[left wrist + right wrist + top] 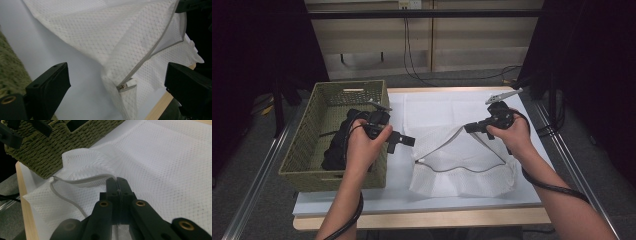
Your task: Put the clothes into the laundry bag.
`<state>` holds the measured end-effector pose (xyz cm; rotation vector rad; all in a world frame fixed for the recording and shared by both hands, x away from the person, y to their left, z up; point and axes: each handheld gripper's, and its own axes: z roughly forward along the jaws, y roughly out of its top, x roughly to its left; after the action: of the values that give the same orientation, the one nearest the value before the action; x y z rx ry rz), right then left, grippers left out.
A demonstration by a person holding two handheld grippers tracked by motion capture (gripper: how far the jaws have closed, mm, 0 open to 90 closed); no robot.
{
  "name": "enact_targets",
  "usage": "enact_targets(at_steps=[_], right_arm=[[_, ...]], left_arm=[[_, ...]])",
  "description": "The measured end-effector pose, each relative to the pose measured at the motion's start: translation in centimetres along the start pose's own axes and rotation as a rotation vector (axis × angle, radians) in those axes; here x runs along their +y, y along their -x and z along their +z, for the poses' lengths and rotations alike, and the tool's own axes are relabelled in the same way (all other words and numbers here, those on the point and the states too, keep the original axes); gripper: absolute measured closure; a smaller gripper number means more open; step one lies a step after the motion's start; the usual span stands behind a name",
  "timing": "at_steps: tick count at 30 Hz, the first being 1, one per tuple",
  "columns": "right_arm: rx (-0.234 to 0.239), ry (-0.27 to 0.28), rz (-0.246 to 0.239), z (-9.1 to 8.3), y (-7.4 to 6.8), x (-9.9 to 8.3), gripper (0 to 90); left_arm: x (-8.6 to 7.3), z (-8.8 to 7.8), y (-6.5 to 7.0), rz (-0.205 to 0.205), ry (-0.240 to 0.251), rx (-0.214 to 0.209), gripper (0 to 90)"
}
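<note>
Here the white mesh laundry bag (pixel 462 165), lying on the tabletop (pixel 412 197) beside the basket (pixel 312 145), is pinched at its zipper edge by the clenched right tool (pixel 468 128) so its mouth is held agape, while the left tool (pixel 402 141) hovers released, jaws apart, nearby.

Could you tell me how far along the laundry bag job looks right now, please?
Done: the white mesh bag is unzipped, its mouth gaping. In hand: the right tool pinches the zipper edge and lifts it; the left tool hangs open between basket and bag. Left: the dark clothing lies in the green basket.
</note>
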<state>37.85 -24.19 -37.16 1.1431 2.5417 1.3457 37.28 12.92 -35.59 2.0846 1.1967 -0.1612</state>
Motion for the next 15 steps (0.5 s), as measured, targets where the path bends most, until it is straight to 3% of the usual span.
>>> enact_targets(at_steps=[9,10,15], right_arm=[[-0.006,-0.008,-0.002,0.0,-0.1,0.1,90.0],[-0.008,-0.010,-0.003,0.0,-0.1,0.1,90.0],[-0.003,-0.010,0.003,0.0,-0.1,0.0,90.0]], left_arm=[[-0.1,-1.2,-1.5,-0.020,0.011,0.029,6.0],[-0.1,-1.5,-1.6,-0.038,0.024,0.010,7.4],[-0.1,-1.7,-1.8,-0.027,0.022,-0.002,6.6]])
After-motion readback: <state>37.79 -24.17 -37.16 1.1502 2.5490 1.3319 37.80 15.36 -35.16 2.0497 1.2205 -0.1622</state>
